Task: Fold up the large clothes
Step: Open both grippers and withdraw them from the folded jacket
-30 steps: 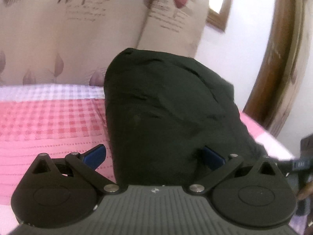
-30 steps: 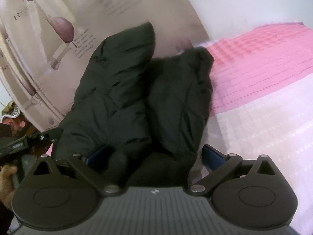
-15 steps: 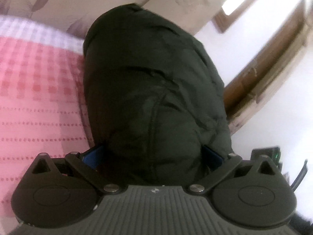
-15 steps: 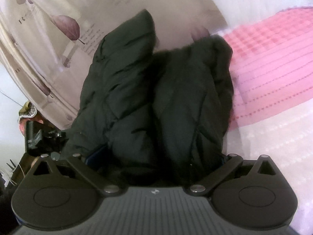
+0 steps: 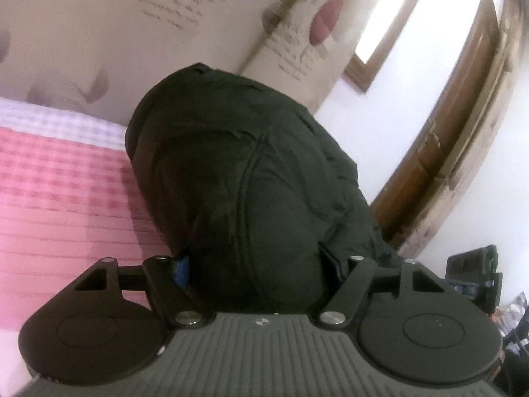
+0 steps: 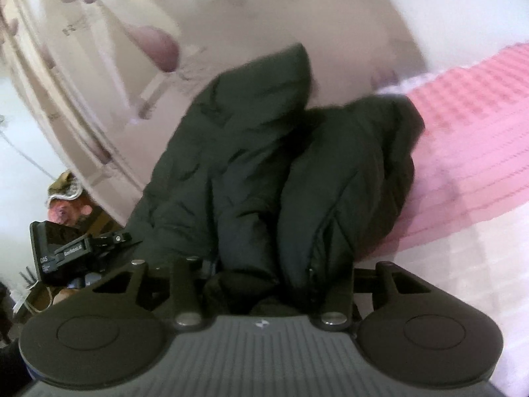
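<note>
A bed covered by a pink checked blanket (image 5: 62, 195) stands before a leaf-print curtain (image 5: 99, 26), with a wooden door frame (image 5: 463, 139) to one side. The black padded jacket (image 5: 244, 182) is bunched and lifted partly off the blanket. The left gripper (image 5: 254, 264) pinches one bundled end of the jacket between its fingers. The right gripper (image 6: 277, 274) clamps gathered folds of the jacket (image 6: 264, 172). Holding both ends likely keeps the bulky layers together so the fold can be carried over without slipping apart.
</note>
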`<state>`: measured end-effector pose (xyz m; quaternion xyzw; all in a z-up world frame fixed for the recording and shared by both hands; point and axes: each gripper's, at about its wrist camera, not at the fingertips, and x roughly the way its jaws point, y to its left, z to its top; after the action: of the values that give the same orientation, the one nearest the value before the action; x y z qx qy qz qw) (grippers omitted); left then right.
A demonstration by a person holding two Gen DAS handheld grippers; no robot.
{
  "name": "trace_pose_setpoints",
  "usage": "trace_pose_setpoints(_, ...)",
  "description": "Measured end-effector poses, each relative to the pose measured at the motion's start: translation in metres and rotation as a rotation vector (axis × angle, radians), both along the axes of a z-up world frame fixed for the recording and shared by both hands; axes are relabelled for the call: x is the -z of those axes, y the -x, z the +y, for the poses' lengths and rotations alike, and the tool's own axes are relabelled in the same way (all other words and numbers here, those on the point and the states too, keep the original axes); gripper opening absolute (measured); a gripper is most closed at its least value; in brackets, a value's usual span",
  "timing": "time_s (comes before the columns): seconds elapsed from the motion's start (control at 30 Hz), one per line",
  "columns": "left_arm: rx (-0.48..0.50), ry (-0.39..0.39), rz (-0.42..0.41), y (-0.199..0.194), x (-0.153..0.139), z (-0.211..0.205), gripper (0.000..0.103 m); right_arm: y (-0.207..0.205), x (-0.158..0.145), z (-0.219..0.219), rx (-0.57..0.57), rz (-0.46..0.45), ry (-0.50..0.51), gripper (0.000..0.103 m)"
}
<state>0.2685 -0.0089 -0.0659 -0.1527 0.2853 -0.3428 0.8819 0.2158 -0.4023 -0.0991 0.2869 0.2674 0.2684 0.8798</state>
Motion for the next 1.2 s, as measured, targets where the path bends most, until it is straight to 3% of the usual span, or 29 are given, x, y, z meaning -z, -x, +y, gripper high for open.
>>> trace_pose_setpoints(0.23,-0.068,-0.022,0.001,0.054,-0.017,0.057,0.071,0.037,-0.018,0.046,-0.075,-0.028,-0.022,0.044)
trace_pose_setpoints(0.47,-0.103,-0.078,-0.011,0.1,0.001,0.088,0.073,0.076,0.003,0.077,-0.092,0.011,-0.017,0.044)
trace_pose_setpoints(0.53,-0.123,-0.1,-0.045,0.11,0.008,0.091,0.079,0.079,0.016,0.078,-0.078,0.031,-0.031,0.046)
trace_pose_setpoints(0.6,-0.164,-0.098,-0.086,0.121,0.011,0.092,0.084,0.079,0.027,0.077,-0.05,0.043,-0.027,0.057)
trace_pose_setpoints(0.67,-0.225,-0.168,-0.181,0.137,0.007,0.084,0.103,0.08,0.032,0.077,-0.032,0.041,-0.015,0.065)
trace_pose_setpoints(0.73,-0.318,-0.259,-0.291,0.154,-0.001,0.073,0.103,0.079,0.037,0.075,-0.01,0.06,-0.019,0.078)
trace_pose_setpoints(0.8,-0.369,-0.294,-0.352,0.168,-0.007,0.068,0.103,0.082,0.037,0.075,0.007,0.06,-0.027,0.082)
trace_pose_setpoints(0.93,-0.452,-0.365,-0.347,0.179,-0.023,0.059,0.103,0.111,0.01,0.077,0.101,-0.046,0.067,0.082)
trace_pose_setpoints(1.03,-0.556,-0.446,-0.403,0.194,-0.035,0.046,0.103,0.144,-0.021,0.084,0.183,-0.174,0.18,0.082)
trace_pose_setpoints(1.1,-0.652,-0.512,-0.468,0.207,-0.045,0.033,0.103,0.167,-0.038,0.091,0.213,-0.261,0.236,0.092)
trace_pose_setpoints(1.2,-0.667,-0.501,-0.518,0.223,-0.058,0.026,0.103,0.195,-0.056,0.103,0.226,-0.369,0.271,0.1)
